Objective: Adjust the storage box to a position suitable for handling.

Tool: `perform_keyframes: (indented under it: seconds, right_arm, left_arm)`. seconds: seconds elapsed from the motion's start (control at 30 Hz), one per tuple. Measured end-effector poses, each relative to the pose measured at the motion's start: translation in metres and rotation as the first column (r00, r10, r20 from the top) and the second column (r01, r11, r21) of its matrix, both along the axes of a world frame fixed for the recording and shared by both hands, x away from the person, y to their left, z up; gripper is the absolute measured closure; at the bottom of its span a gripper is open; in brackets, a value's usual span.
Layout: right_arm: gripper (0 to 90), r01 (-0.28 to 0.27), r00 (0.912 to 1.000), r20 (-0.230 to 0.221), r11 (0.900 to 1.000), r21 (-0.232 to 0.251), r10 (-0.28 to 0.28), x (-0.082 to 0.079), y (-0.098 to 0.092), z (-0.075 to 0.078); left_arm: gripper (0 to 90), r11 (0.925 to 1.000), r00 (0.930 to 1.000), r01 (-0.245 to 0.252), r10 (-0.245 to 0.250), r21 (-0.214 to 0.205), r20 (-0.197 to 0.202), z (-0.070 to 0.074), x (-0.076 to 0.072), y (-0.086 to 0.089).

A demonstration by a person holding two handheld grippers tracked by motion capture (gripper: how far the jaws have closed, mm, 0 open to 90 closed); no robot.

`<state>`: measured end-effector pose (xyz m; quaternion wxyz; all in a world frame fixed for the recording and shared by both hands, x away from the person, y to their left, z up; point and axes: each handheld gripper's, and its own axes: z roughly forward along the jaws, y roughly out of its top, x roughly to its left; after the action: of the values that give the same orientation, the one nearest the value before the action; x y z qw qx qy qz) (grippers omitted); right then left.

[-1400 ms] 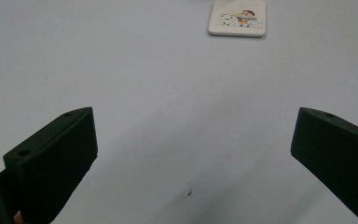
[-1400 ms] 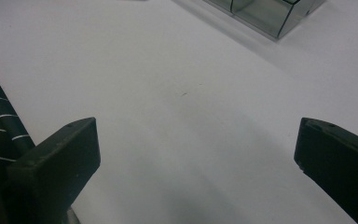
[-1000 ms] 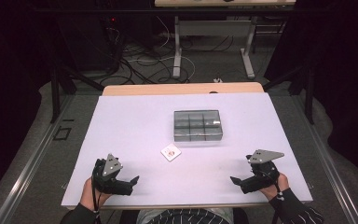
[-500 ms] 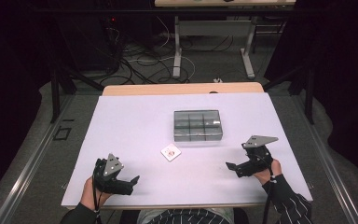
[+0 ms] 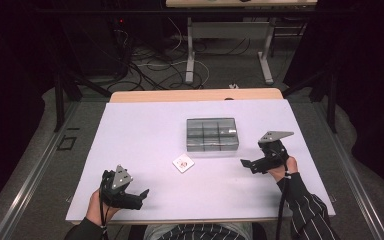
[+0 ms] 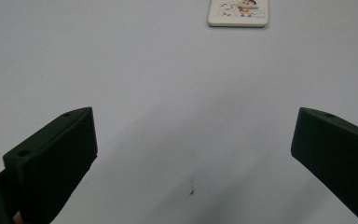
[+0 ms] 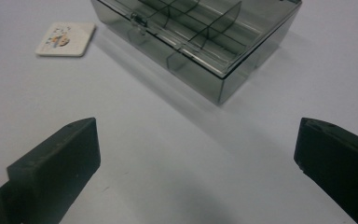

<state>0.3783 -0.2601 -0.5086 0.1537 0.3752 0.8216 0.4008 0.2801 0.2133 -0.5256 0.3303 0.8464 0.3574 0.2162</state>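
**Both grippers wide open, box and card ahead**

The right gripper (image 5: 250, 163) hovers just right of the clear compartment box (image 5: 212, 134), jaws spread wide and empty; the box lies ahead of them, its lid seemingly closed; the left gripper (image 5: 139, 196) rests near the table's (image 5: 130, 130) front edge, jaws equally wide, holding nothing; the small picture card (image 5: 183, 163) lies well ahead of them, beside the box.

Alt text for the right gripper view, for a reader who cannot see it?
A closed, clear grey compartment box sits on a white table ahead of the open right claw, whose two black jaws stand wide apart. A small picture card lies flat at upper left, apart from the box.
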Motion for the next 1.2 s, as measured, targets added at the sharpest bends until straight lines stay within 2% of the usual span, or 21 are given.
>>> perform_keyframes:
  seconds: [0.13,0.2,0.3,0.33,0.43,0.47,0.53,0.57,0.6,0.63,0.67,0.7,0.73,0.77,0.8,0.83,0.9,1.07,1.1,1.17,1.2]
  right_arm:
    - [0.3,0.020,0.9998,-0.005,0.9998,0.005,-0.020,0.009,0.001,0.000]
    - [4.2,0.022,0.9997,-0.009,0.9997,0.009,-0.021,0.018,0.001,-0.002]
    - [9.7,0.027,0.9995,-0.015,0.9994,0.019,-0.027,0.023,0.002,-0.002]
    - [16.1,0.040,0.9992,-0.008,0.9987,0.033,-0.040,0.029,0.000,-0.002]
    - [28.1,0.070,0.9975,-0.012,0.9964,0.046,-0.070,0.037,0.002,-0.003]
    - [28.1,0.070,0.9975,-0.012,0.9964,0.046,-0.070,0.037,0.002,-0.003]
    - [37.7,0.086,0.9963,-0.009,0.9956,0.038,-0.085,0.043,0.004,-0.005]
    - [46.7,0.102,0.9948,0.000,0.9941,0.038,-0.102,0.047,0.004,-0.005]
    - [46.7,0.102,0.9948,0.000,0.9941,0.038,-0.102,0.047,0.004,-0.005]
    - [57.3,0.130,0.9914,0.009,0.9902,0.051,-0.130,0.050,0.003,-0.004]
    - [57.3,0.130,0.9914,0.009,0.9902,0.051,-0.130,0.050,0.003,-0.004]
    - [62.3,0.143,0.9894,0.013,0.9879,0.059,-0.144,0.051,0.003,-0.003]
    - [70.9,0.166,0.9856,0.023,0.9839,0.067,-0.168,0.054,0.001,-0.002]
    - [70.9,0.166,0.9856,0.023,0.9839,0.067,-0.168,0.054,0.001,-0.002]
    - [79.9,0.188,0.9813,0.027,0.9792,0.076,-0.190,0.057,0.001,-0.004]
    - [79.9,0.188,0.9813,0.027,0.9792,0.076,-0.190,0.057,0.001,-0.004]
    - [88.8,0.202,0.9787,0.020,0.9768,0.071,-0.204,0.064,0.002,-0.009]
    - [90.0,0.220,0.9754,-0.021,0.9737,0.058,-0.219,0.074,0.008,-0.018]
    - [90.0,0.237,0.9709,-0.042,0.9705,0.042,-0.236,0.080,0.012,-0.023]
    - [90.0,0.246,0.9683,-0.053,0.9686,0.037,-0.244,0.082,0.014,-0.025]
    - [90.0,0.252,0.9654,-0.078,0.9673,0.032,-0.249,0.085,0.017,-0.028]
  left_arm:
    - [0.3,1.0000,1.0000,0.006,-0.006,0.006,0.000,0.000,0.000,0.000]
    - [0.3,0.9999,1.0000,0.008,-0.008,0.007,0.000,0.001,0.000,0.000]
    - [0.3,0.9999,0.9999,0.010,-0.010,0.011,0.004,0.000,0.001,0.000]
    - [0.3,0.9999,1.0000,0.007,-0.007,0.011,-0.005,0.001,0.001,0.000]
    - [0.3,0.9999,1.0000,0.004,-0.004,0.010,-0.008,0.000,0.001,-0.001]
    - [0.3,1.0000,1.0000,0.004,-0.004,0.007,-0.004,-0.001,0.001,-0.001]
    - [0.3,0.9999,1.0000,0.007,-0.007,0.008,-0.005,-0.001,0.001,-0.001]
    - [0.3,0.9999,1.0000,0.006,-0.006,0.009,-0.006,-0.001,0.001,-0.001]
    - [0.3,1.0000,1.0000,0.003,-0.003,0.004,-0.007,-0.001,0.002,-0.001]
    - [0.3,1.0000,0.9999,0.004,-0.004,0.006,-0.014,-0.001,0.002,-0.001]
    - [0.3,1.0000,1.0000,0.003,-0.003,0.007,-0.006,-0.001,0.002,-0.001]
    - [0.3,0.9999,1.0000,0.005,-0.005,0.013,-0.004,-0.001,0.003,-0.001]
    - [0.3,0.9997,0.9999,0.010,-0.010,0.021,-0.005,-0.001,0.002,-0.001]
    - [0.3,0.9997,0.9999,0.011,-0.011,0.020,-0.002,-0.001,0.002,-0.002]
    - [0.3,0.9997,0.9999,0.011,-0.011,0.020,-0.002,-0.001,0.002,-0.002]
    - [0.3,0.9997,0.9999,0.010,-0.010,0.020,-0.003,-0.001,0.002,-0.002]
    - [0.3,0.9998,1.0000,0.009,-0.009,0.018,-0.001,-0.001,0.002,-0.002]
    - [0.3,0.9997,0.9999,0.011,-0.011,0.021,-0.007,-0.001,0.002,-0.002]
    - [0.3,0.9997,0.9999,0.011,-0.011,0.023,-0.002,-0.001,0.002,-0.002]
    - [0.3,0.9997,0.9999,0.010,-0.010,0.021,-0.002,-0.001,0.002,-0.002]
    - [0.3,0.9997,0.9999,0.010,-0.010,0.022,-0.002,-0.001,0.002,-0.002]
